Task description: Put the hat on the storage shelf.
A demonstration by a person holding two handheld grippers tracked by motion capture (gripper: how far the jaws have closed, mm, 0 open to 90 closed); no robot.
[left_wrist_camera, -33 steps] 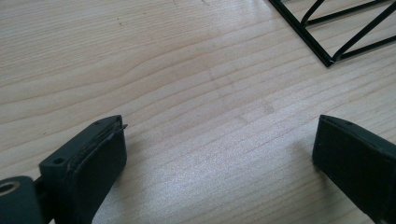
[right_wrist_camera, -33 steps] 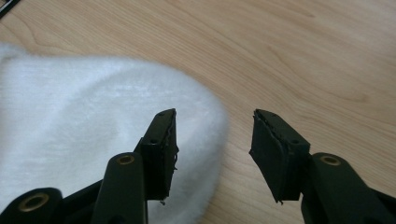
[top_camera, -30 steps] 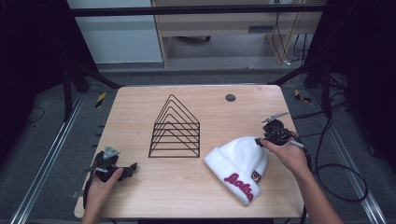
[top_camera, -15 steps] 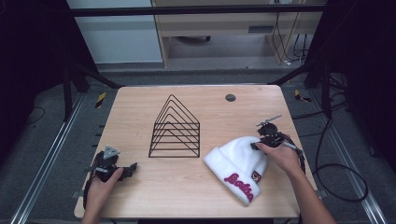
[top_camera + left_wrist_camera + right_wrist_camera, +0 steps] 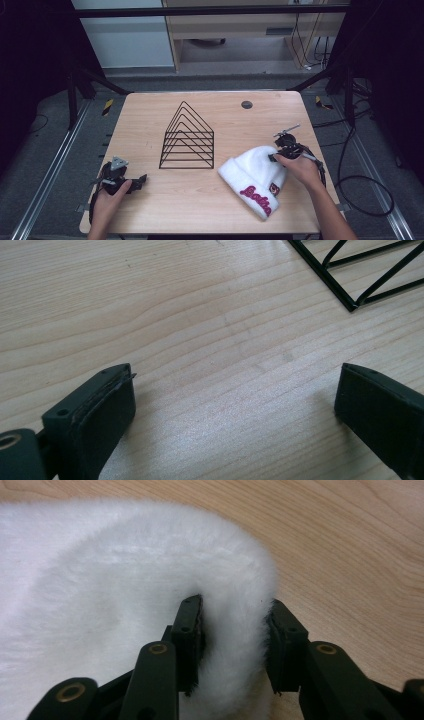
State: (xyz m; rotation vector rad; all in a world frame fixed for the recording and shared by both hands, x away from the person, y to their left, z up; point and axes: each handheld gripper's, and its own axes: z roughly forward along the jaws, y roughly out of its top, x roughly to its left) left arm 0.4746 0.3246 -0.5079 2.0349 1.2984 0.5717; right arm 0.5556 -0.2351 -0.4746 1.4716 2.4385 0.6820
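A white fluffy beanie [image 5: 252, 175] with pink lettering lies on the wooden table [image 5: 150, 115], at its front right. My right gripper [image 5: 272, 157] is at the hat's far right edge. In the right gripper view, the jaws pinch a fold of the white fur [image 5: 125, 555], and the right gripper [image 5: 235, 615] is shut on it. My left gripper [image 5: 142, 178] rests at the front left of the table, held by a hand. In the left gripper view, the left gripper [image 5: 235, 390] is wide open over bare wood with nothing between its fingers.
A black wire rack [image 5: 188, 137] of nested triangles stands mid-table, left of the hat; its corner [image 5: 360, 270] lies ahead of the left jaws. A small dark disc [image 5: 246, 104] sits near the far edge. Cables hang off the table's right side.
My right gripper has moved left and down onto the hat's edge and closed on a fold of it. The left gripper has stayed where it was.
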